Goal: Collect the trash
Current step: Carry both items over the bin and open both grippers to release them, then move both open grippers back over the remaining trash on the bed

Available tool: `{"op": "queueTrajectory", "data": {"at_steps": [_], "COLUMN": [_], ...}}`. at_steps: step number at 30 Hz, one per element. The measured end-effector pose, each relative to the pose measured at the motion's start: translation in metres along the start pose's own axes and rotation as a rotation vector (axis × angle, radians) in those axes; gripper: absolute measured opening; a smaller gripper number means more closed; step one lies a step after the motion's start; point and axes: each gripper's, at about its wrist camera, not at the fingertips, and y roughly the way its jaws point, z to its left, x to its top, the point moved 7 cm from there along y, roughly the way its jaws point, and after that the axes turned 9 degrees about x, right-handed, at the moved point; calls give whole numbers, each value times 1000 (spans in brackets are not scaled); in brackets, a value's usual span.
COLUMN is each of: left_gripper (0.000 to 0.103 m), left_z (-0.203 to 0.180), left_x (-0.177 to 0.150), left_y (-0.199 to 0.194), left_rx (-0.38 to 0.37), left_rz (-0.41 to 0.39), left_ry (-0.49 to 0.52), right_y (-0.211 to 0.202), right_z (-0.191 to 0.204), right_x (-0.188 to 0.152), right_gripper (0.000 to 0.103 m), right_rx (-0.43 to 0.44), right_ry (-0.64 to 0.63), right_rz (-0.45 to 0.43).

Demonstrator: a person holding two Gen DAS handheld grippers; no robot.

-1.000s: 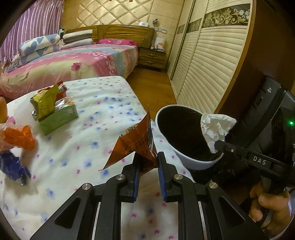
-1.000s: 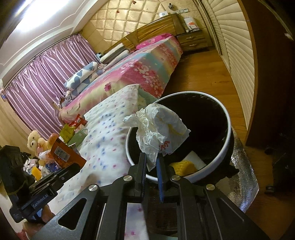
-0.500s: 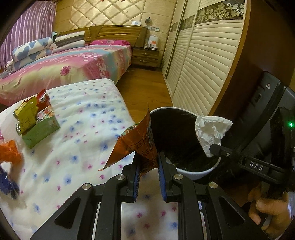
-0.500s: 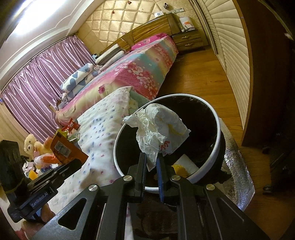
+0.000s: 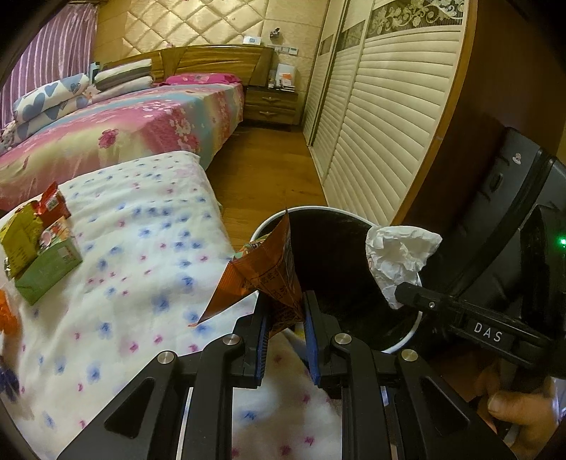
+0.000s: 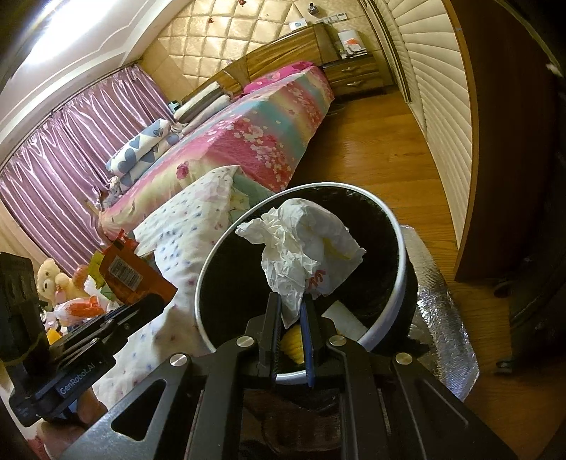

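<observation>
A warm-lit bedroom with a honey-coloured wooden floor (image 5: 269, 177) holds a low surface draped in a soft white cloth with small blue and pink flowers (image 5: 141, 254). At its edge stands a round trash bin (image 6: 396, 247), white-rimmed and black inside.

Nearest, the left gripper (image 5: 284, 318) is clenched on an orange snack wrapper (image 5: 265, 269): a stiff, creased foil pouch, its pointed corner standing up at the bin's near rim, its lower corner hanging over the cloth. The black fingers carry blue pads (image 5: 311, 332) that press the wrapper's bottom edge from both sides.

Just beside it, the right gripper (image 6: 290, 311) is pinched tight on a crumpled white paper wrapper (image 6: 300, 254), wrinkled and puffy, with a bit of red print and a yellowish patch. It hangs above the bin's open mouth. Down in the bin lie a flat white piece (image 6: 339, 315) and something yellow (image 6: 293, 345), partly hidden by the fingers. A hand (image 5: 523, 414) grips the right tool's handle.

Further along the cloth sit a green carton (image 5: 49, 269) with yellow and red packets (image 5: 21, 237) against it, well apart from the bin. Silvery quilted foil (image 6: 438, 318) lies on the floor beside the bin.

Beyond are a bed with a pink floral spread (image 5: 123, 127), a wooden headboard (image 5: 212, 60), a slatted cream wardrobe (image 5: 385, 124), purple curtains (image 6: 70, 159) and a padded gold wall (image 5: 184, 24).
</observation>
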Motion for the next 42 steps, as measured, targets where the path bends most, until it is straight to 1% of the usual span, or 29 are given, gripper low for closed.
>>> {"op": "queueTrajectory", "data": {"at_steps": [12, 17, 21, 24, 25, 26, 27, 28, 30, 31, 33, 34, 36, 38, 40, 42], "left_gripper": [18, 20, 22, 29, 35, 42, 46, 52, 52, 52, 52, 53, 55, 57, 59, 61], "left_z": [-10, -15, -19, -20, -19, -17, -15, -12, -5, -3, 5, 8, 15, 23, 30, 39], "left_x": [7, 9, 12, 14, 14, 13, 11, 10, 5, 2, -3, -6, -11, -18, -24, -33], "left_y": [14, 20, 21, 22, 22, 20, 18, 17, 13, 11, 4, -1, -11, -23, -34, -45], "left_rx": [0, -5, -4, -2, 1, 6, 11, 16, 20, 24, 33, 34, 42, 52, 59, 76], "left_rz": [13, 22, 18, 20, 19, 16, 13, 11, 13, 17, 18, 15, 5, -9, -18, -24], "left_ry": [40, 40, 53, 64, 64, 62, 59, 53, 39, 32, 11, 0, -23, -46, -64, -80], "right_y": [3, 5, 6, 4, 4, 3, 1, -2, -5, -7, -11, -12, -14, -14, -13, -11], "right_z": [-7, -8, -9, -10, -10, -11, -11, -12, -12, -11, -8, -5, 1, 8, 17, 28], "right_x": [9, 15, 17, 18, 18, 18, 18, 18, 19, 19, 18, 17, 15, 12, 7, 1], "right_gripper": [11, 14, 15, 15, 15, 16, 17, 19, 30, 33, 46, 49, 70, 80, 83, 88], "right_rx": [-20, -24, -29, -35, -38, -42, -43, -45, -48, -49, -44, -42, -37, -29, -17, 1], "right_ry": [1, -4, -8, -7, -6, -5, -3, 1, 5, 6, 5, 1, -8, -16, -27, -40], "right_rz": [13, 18, 19, 15, 13, 11, 8, 1, -9, -15, -26, -31, -37, -42, -42, -36]}}
